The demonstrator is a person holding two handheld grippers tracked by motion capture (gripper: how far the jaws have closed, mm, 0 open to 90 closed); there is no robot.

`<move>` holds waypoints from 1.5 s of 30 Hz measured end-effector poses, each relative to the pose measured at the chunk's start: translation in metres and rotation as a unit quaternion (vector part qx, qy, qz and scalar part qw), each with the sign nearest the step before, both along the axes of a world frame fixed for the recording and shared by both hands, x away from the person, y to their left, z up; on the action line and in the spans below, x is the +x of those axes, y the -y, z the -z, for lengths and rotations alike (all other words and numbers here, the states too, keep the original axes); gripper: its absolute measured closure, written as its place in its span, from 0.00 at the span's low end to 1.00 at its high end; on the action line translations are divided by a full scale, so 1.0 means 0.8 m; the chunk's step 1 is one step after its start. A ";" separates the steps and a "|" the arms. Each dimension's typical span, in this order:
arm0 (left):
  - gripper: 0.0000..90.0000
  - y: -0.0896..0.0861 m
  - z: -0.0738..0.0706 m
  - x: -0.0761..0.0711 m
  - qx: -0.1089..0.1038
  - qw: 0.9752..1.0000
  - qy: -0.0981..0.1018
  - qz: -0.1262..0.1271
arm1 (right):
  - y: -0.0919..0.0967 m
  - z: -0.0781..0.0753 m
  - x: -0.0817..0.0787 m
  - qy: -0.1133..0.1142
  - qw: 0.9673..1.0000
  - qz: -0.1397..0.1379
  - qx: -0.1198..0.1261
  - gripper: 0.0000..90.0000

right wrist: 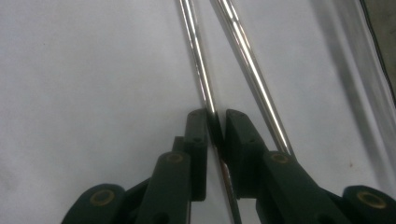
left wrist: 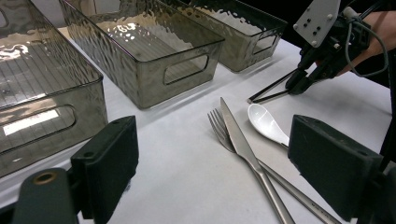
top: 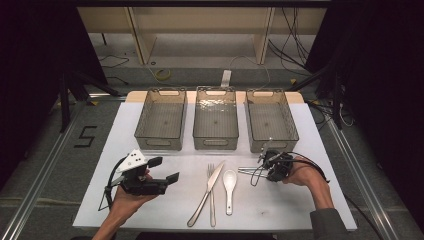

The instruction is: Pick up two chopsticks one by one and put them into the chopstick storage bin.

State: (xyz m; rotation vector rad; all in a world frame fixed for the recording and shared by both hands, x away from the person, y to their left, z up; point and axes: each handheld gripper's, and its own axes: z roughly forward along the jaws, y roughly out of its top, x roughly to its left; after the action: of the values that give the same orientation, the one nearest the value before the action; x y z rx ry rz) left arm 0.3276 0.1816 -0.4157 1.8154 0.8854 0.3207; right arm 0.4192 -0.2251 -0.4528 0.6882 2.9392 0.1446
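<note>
On the white table (top: 150,210) the right gripper (top: 264,159) lies low, near the front of the rightmost of three clear, ripple-walled plastic bins (top: 271,120), with its tips at a pair of thin, shiny metal chopsticks (top: 248,171) that lie flat on the tabletop just right of a white ceramic soup spoon (top: 229,182). The high view gives that layout but not the grip itself. The right gripper view supplies it: the two black jaws stand nearly together, their pads pinching one chopstick (right wrist: 201,70) that runs on between them, while the second chopstick (right wrist: 252,70) passes just outside the right-hand jaw, untouched as far as can be seen. The left gripper view looks at the same spot from the side and shows the right gripper (left wrist: 299,84) angled down onto the dark chopsticks (left wrist: 271,93), whose far ends splay apart on the table. The left gripper (top: 165,170) is held above the left part of the table, its jaws wide apart with nothing between them; its own view frames, between the pads, a stainless steel fork (left wrist: 219,128) and a stainless steel table knife (left wrist: 243,144) lying crossed, beside the spoon (left wrist: 266,123).
</note>
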 end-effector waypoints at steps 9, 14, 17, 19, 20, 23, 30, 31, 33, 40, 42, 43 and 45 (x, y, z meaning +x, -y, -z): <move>0.17 0.001 0.000 0.000 0.002 1.000 0.000 0.000 | -0.004 -0.001 -0.004 -0.008 1.000 -0.023 -0.017 0.93; 0.17 0.002 0.001 0.000 0.003 1.000 -0.001 0.001 | -0.005 0.000 -0.008 -0.008 0.999 -0.036 -0.022 0.94; 0.17 0.002 0.001 0.000 0.004 1.000 0.000 0.001 | -0.005 -0.001 -0.008 -0.012 0.999 -0.037 -0.024 0.94; 0.17 0.002 0.001 0.000 0.007 1.000 0.000 0.003 | -0.005 -0.001 -0.008 -0.013 0.999 -0.038 -0.024 0.95; 0.17 0.002 0.001 0.000 0.008 1.000 0.000 0.003 | -0.005 -0.001 -0.008 -0.013 0.999 -0.038 -0.024 0.95; 0.17 0.002 0.000 -0.001 0.007 1.000 0.000 0.004 | -0.005 -0.001 -0.008 -0.014 0.999 -0.038 -0.024 0.95; 0.17 0.002 0.001 0.000 0.006 1.000 0.001 0.004 | -0.003 -0.004 -0.012 -0.012 0.999 -0.049 -0.018 0.96; 0.17 0.002 0.000 0.000 0.007 1.000 0.001 0.005 | -0.003 -0.006 -0.013 -0.010 0.999 -0.050 -0.019 0.96; 0.17 0.003 0.001 0.000 0.008 1.000 0.002 0.006 | -0.002 -0.010 -0.014 0.000 0.999 -0.049 -0.017 0.96; 0.17 0.006 0.002 0.000 0.013 1.000 0.000 0.011 | -0.015 -0.040 -0.026 0.066 0.996 -0.063 -0.007 0.96; 0.17 0.007 0.002 0.000 0.017 1.000 0.001 0.012 | -0.024 -0.047 -0.030 0.078 0.995 -0.065 -0.001 0.96; 0.17 0.007 0.002 -0.001 0.017 1.000 0.001 0.013 | -0.024 -0.047 -0.030 0.078 0.995 -0.065 -0.001 0.96; 0.17 0.008 0.003 -0.001 0.019 1.000 0.001 0.014 | -0.034 -0.052 -0.034 0.085 0.994 -0.070 0.005 0.96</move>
State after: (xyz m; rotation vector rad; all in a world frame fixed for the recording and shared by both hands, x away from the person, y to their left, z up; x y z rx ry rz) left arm 0.3272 0.1752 -0.4177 1.8600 0.8569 0.3234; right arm 0.3916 -0.1979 -0.4113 0.4464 2.8235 0.2200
